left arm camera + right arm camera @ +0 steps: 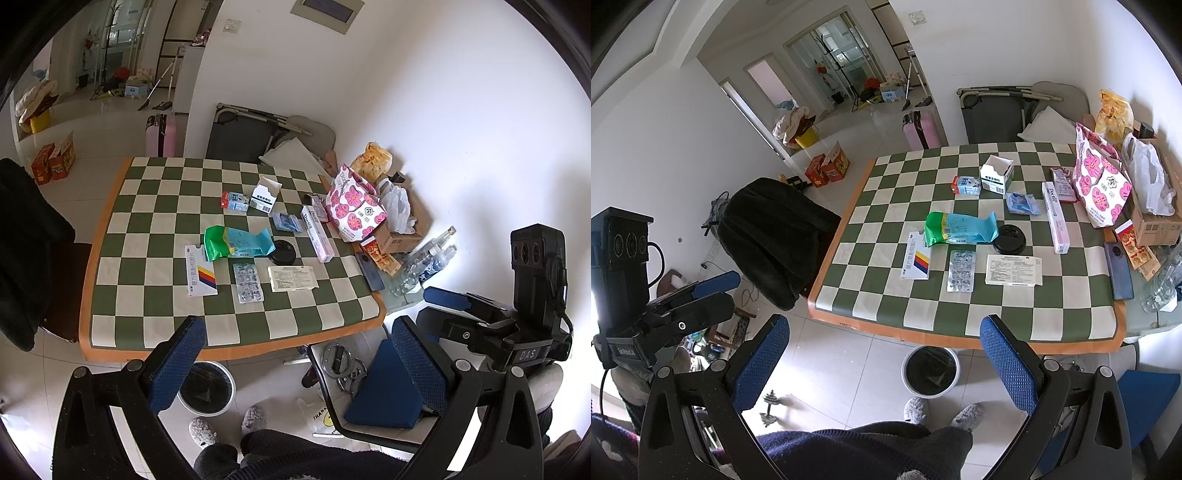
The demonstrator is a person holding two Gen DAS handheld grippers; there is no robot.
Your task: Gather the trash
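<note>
Litter is spread over the checkered table [122,332]: a green and blue wrapper [236,245] [960,229], a blister pack [248,282] [961,271], a striped white box [201,271], a printed leaflet [291,278], a black lid [281,252], a long pink box [317,234] and an open white box [265,195]. A white waste bin [207,387] [931,371] stands on the floor by the table's near edge. My left gripper [297,325] and right gripper [885,321] hover before that edge, both open and holding nothing.
A flowered bag [354,203], a cardboard box [402,236], clear bottles [424,262] and a dark phone [369,271] crowd the table's right side. A black-draped chair [772,236] stands at the left. A blue-cushioned stool [384,387] sits at the right. The person's slippered feet [916,410] are near the bin.
</note>
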